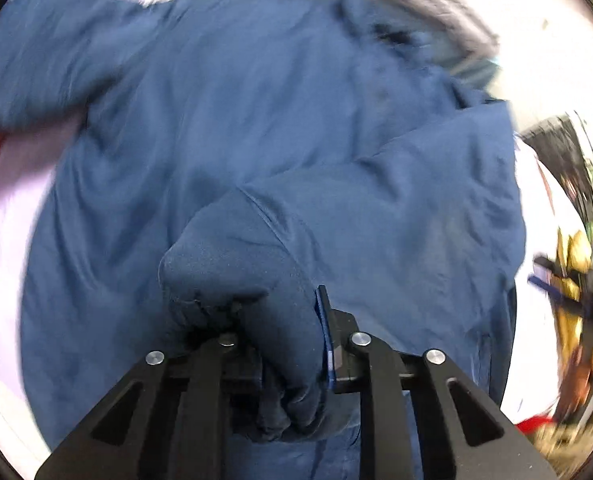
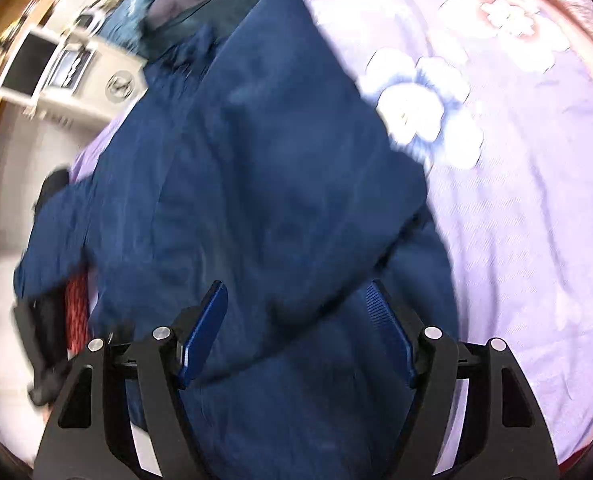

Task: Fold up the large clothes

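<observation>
A large dark blue jacket (image 1: 256,128) lies spread on a lilac bedsheet (image 1: 4,232). My left gripper (image 1: 280,320) is shut on a bunched cuff or sleeve end (image 1: 236,264) of the jacket; the cloth hides the left finger. In the right wrist view the same jacket (image 2: 256,184) lies across the flowered lilac sheet (image 2: 516,200). My right gripper (image 2: 296,320) is open, its blue pads (image 2: 204,332) on either side of a fold of the jacket just below it, not closed on it.
A grey pile of cloth (image 1: 448,12) lies beyond the jacket's collar. A red patterned item (image 2: 76,312) and a dark object (image 2: 36,344) sit at the bed's left edge. A white cabinet with appliances (image 2: 56,68) stands beyond the bed. Clutter (image 1: 576,280) lies at the right.
</observation>
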Demonstrator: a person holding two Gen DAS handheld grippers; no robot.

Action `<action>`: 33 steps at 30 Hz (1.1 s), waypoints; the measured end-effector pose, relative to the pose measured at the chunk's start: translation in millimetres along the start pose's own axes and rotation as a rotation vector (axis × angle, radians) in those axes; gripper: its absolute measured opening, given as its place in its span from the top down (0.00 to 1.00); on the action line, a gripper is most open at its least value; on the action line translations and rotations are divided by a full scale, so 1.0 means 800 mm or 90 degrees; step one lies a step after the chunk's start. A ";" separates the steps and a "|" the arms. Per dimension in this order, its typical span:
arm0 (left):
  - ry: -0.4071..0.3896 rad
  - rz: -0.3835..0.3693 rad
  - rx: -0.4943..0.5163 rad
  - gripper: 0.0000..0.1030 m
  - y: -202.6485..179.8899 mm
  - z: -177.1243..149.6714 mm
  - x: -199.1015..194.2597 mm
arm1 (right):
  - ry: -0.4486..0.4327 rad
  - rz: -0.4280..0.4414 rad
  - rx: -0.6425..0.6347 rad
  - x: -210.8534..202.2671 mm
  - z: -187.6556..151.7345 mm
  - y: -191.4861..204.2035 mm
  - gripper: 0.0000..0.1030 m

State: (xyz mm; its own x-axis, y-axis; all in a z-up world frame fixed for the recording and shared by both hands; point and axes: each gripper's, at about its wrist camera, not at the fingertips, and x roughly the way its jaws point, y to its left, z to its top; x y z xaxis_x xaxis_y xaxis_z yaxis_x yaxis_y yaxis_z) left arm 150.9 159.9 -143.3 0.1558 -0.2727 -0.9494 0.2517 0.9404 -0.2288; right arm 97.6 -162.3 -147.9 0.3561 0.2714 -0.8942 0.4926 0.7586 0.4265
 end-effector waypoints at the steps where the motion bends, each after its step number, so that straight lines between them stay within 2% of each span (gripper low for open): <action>1: -0.020 0.000 0.033 0.83 -0.008 0.001 -0.014 | -0.014 -0.003 0.010 -0.006 0.013 0.002 0.30; 4: -0.079 0.030 0.129 0.83 -0.031 -0.004 -0.049 | -0.056 -0.020 0.043 -0.021 0.058 0.015 0.30; 6: -0.093 0.028 0.154 0.83 -0.037 -0.008 -0.062 | -0.063 -0.045 0.063 -0.024 0.092 0.024 0.30; 9: -0.092 0.000 0.133 0.83 -0.036 -0.007 -0.065 | -0.054 -0.055 0.085 -0.019 0.142 0.031 0.30; 13: -0.100 0.029 0.147 0.83 -0.041 -0.015 -0.066 | -0.051 -0.047 0.108 0.010 0.194 0.054 0.30; 17: -0.101 0.034 0.150 0.83 -0.046 -0.020 -0.072 | -0.051 -0.073 0.136 0.048 0.227 0.073 0.30; 19: -0.094 0.034 0.144 0.83 -0.048 -0.022 -0.069 | -0.031 -0.128 0.124 0.071 0.235 0.074 0.30; 20: -0.089 0.032 0.137 0.83 -0.047 -0.022 -0.067 | -0.035 -0.146 0.121 0.074 0.235 0.072 0.38; 21: -0.086 0.034 0.131 0.83 -0.045 -0.020 -0.064 | -0.046 -0.163 0.119 0.075 0.231 0.068 0.53; 22: -0.085 0.040 0.129 0.83 -0.043 -0.017 -0.063 | -0.051 -0.172 0.117 0.074 0.228 0.066 0.61; 24: -0.088 0.055 0.130 0.83 -0.040 -0.010 -0.060 | -0.059 -0.161 0.109 0.070 0.225 0.058 0.85; 26: -0.101 0.079 0.149 0.83 -0.038 0.009 -0.058 | -0.078 -0.155 0.095 0.056 0.229 0.048 0.91; 28: -0.127 0.101 0.176 0.83 -0.041 0.032 -0.060 | -0.108 -0.158 0.086 0.039 0.237 0.040 0.92; 33: -0.223 0.189 0.300 0.83 -0.070 0.113 -0.070 | -0.120 -0.138 0.110 0.025 0.252 0.011 0.92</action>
State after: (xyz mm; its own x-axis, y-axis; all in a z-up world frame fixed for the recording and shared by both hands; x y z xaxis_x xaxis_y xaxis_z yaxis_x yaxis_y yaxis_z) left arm 214.7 103.8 -58.1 0.5652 -0.1402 -0.8130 0.5289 0.8179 0.2266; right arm 269.4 -269.7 -134.8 0.3605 -0.0123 -0.9327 0.6951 0.6703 0.2599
